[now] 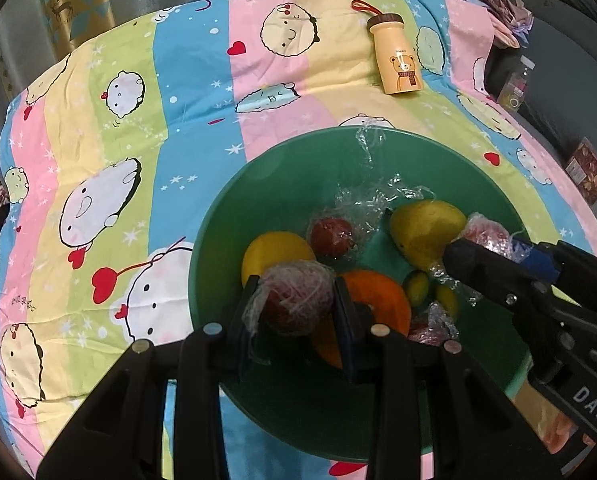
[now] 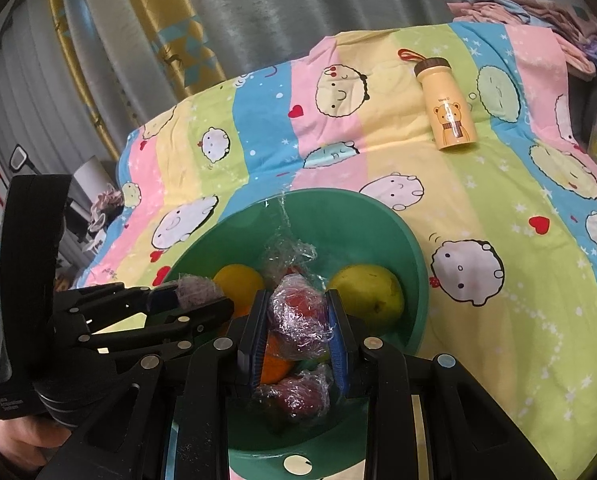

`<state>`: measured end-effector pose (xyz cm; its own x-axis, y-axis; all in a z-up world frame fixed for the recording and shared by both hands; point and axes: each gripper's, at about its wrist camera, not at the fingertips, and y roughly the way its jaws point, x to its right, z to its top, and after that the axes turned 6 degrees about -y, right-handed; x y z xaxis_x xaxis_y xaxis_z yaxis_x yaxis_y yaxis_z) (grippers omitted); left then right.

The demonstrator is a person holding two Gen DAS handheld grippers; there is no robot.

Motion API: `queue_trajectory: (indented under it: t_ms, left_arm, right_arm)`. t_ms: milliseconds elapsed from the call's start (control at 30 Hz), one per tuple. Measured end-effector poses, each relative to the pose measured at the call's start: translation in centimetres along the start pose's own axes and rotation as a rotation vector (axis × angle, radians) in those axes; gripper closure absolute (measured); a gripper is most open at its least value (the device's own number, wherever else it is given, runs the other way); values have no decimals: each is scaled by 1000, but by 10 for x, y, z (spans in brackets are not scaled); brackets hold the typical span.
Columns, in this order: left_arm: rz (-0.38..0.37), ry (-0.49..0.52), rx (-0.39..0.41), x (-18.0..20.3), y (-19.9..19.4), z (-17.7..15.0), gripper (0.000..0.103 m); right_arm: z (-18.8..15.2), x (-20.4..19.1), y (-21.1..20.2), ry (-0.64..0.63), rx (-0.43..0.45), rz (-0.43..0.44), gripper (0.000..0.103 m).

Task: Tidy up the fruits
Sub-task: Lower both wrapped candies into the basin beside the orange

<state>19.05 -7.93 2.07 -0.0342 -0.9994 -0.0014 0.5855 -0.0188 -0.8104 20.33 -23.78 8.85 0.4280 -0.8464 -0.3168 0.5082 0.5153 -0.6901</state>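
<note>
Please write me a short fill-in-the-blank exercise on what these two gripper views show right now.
1. The fruits lie in a basin coloured ____.
2. Each wrapped red fruit is covered in clear plastic ____.
3. The left gripper is ____ on a wrapped fruit.
4. The yellow bottle shows a cartoon ____.

Missing words: green; wrap; shut; bear

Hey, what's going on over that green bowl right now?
Left gripper shut on wrapped red fruit. Right gripper shut on another wrapped fruit. Both over green bowl. Nothing blocking.

green bowl [image 1: 218, 240] near rim hidden behind tongs, orange fruit [image 1: 378, 296] partly covered, bottle print [image 1: 404, 70] unreadable
</note>
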Motion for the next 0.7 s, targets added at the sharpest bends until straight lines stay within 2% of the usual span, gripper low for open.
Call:
queue_trajectory:
  t_ms: [700]
  left_arm:
    - [77,72,-13,14,4,4,69]
  right_arm:
    - [3,-10,1,-47,-8,-51,74]
